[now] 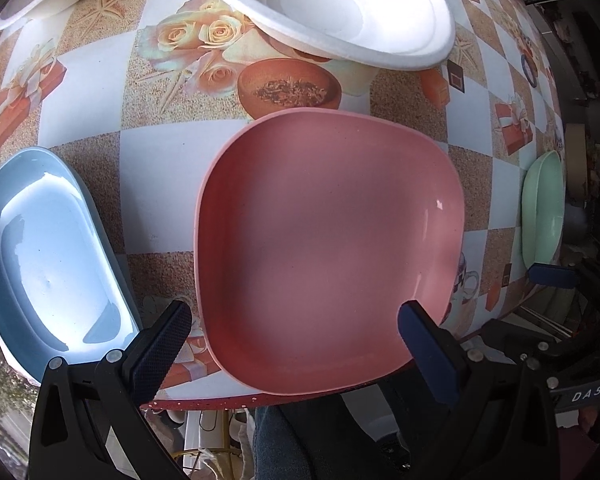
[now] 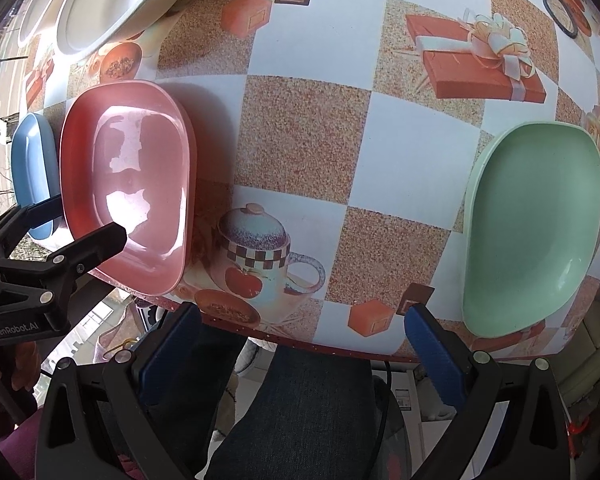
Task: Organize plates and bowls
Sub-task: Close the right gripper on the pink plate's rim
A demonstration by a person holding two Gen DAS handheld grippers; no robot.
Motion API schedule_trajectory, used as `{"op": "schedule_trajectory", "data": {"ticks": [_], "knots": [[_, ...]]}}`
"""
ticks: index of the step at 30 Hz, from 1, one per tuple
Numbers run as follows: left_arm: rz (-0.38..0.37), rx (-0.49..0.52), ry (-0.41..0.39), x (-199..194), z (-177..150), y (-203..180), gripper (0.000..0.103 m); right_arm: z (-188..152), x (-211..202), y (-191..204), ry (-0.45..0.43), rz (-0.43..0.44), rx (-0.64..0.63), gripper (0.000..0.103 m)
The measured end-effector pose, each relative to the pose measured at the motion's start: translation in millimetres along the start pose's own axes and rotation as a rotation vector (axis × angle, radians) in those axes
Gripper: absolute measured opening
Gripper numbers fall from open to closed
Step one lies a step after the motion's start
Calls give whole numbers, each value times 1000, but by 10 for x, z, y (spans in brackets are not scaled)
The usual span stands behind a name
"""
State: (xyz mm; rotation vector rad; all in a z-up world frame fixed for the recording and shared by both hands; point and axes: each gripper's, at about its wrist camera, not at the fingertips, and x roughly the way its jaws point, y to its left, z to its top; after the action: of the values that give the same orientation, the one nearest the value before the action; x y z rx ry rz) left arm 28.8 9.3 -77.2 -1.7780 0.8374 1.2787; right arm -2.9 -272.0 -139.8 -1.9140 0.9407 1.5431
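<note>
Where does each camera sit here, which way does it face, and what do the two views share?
Left wrist: on the left gripper, open at the table's near edge, facing the pink plate; the blue plate lies beside it, and denim-clad legs show below.
Right wrist: on the right gripper, open, facing the patterned tablecloth; green plate on one side, the left gripper at the other.
Shared: pink, blue, green plates and a white bowl.

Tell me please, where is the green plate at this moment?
The green plate lies at the right side of the right wrist view, near the table's front edge, far from the pink plate. In the left wrist view it shows at the far right.
</note>
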Motion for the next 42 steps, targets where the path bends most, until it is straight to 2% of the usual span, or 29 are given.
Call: {"op": "schedule_trajectory", "data": {"ticks": [5,9,13,21,26,32,35,37,42], "knots": [[40,14,-46,-94,6,71,103,86,17,64,-16,9,7,102],[68,39,-36,-73,34,66,103,155,69,118,-28,25,29,102],[77,56,-21,36,82,17,103,241,137,163,-37,-9,40,102],[7,39,0,230,121,-64,103,317,244,33,-28,-21,80,102],[22,48,-35,272,102,-151,103,303,231,-75,-34,-9,103,102],[49,-9,-59,255,74,165,103,311,214,50,-53,-16,52,102],[91,2,-57,283,62,283,103,321,218,98,-57,-6,53,102],[90,11,-54,298,61,340,103,337,211,114,-66,3,61,102],[92,48,-56,331,63,211,103,421,222,239,-86,-12,57,102]]}}
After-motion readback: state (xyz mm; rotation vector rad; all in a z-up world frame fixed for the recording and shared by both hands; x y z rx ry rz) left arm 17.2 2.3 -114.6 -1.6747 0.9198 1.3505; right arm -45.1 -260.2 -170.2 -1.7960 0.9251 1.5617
